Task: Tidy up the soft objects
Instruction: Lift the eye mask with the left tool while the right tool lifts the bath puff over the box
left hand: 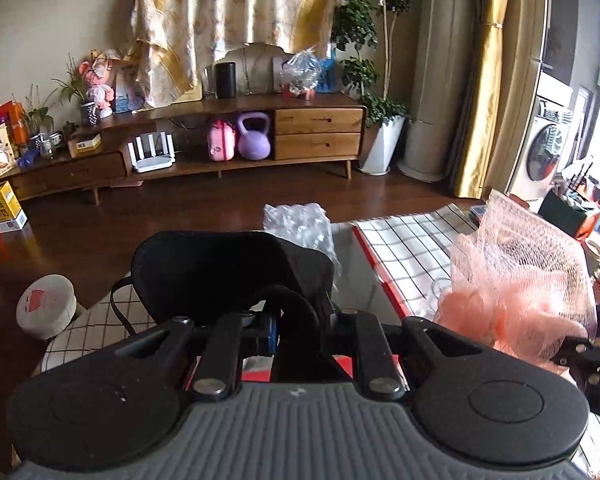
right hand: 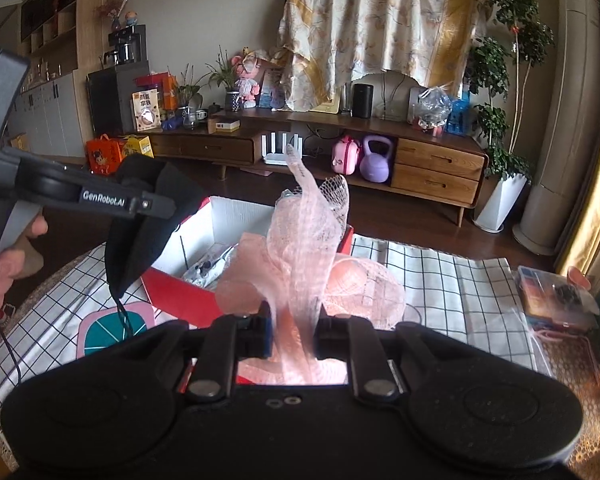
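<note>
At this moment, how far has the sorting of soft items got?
Done: nothing clearly; the box holds something unclear. In hand: left gripper pinches a black mask, right gripper pinches the pink mesh, both lifted. Left: placing both.

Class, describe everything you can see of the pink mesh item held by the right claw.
The pink mesh item looks like a soft, pale peach-pink net, bunched and see-through, with rounder pink forms inside its lower folds. The right claw is shut on a gathered neck of the netting, and a loose twisted tail rises above it. It hangs above the checked tablecloth, in front of the open red and white box. In the left wrist view it appears at the right. Apart from the claw, contact cannot be confirmed.
</note>
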A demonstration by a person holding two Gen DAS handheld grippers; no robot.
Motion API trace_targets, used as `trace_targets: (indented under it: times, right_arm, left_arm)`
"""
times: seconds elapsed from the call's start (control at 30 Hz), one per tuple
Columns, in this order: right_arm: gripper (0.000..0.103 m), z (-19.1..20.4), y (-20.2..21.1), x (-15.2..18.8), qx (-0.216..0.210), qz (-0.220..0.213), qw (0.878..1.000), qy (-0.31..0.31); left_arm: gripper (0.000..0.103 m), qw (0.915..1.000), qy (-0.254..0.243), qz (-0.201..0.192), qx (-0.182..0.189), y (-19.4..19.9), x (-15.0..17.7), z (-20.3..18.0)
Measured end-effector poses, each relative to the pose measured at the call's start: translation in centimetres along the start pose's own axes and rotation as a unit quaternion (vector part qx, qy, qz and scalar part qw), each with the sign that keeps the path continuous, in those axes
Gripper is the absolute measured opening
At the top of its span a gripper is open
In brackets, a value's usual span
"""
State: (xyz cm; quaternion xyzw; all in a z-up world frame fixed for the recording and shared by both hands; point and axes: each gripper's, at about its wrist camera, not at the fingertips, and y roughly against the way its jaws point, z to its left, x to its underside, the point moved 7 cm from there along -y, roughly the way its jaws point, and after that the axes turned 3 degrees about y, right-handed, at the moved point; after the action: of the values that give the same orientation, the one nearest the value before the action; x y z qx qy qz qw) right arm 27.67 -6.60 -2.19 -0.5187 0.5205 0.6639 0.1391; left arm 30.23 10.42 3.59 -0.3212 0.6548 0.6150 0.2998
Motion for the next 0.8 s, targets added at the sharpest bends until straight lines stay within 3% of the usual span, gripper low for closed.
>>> trace_targets:
  times: [0.4, 0.8]
  right_arm:
    - [0.016, 1.9, -8.4, -2.9, 0.001, 0.016, 1.000, 0.007]
    - [0.017, 2.6, -16.9, -2.9, -0.007, 0.042, 0.999, 0.004]
  left_arm:
    - [0.017, 0.9995, 0.011, -0.005, -0.028, -5.7, -3.1, 4.5]
    - [0.017, 0.9990, 0.010, 0.026, -0.034, -13.5, -2.3, 6.4]
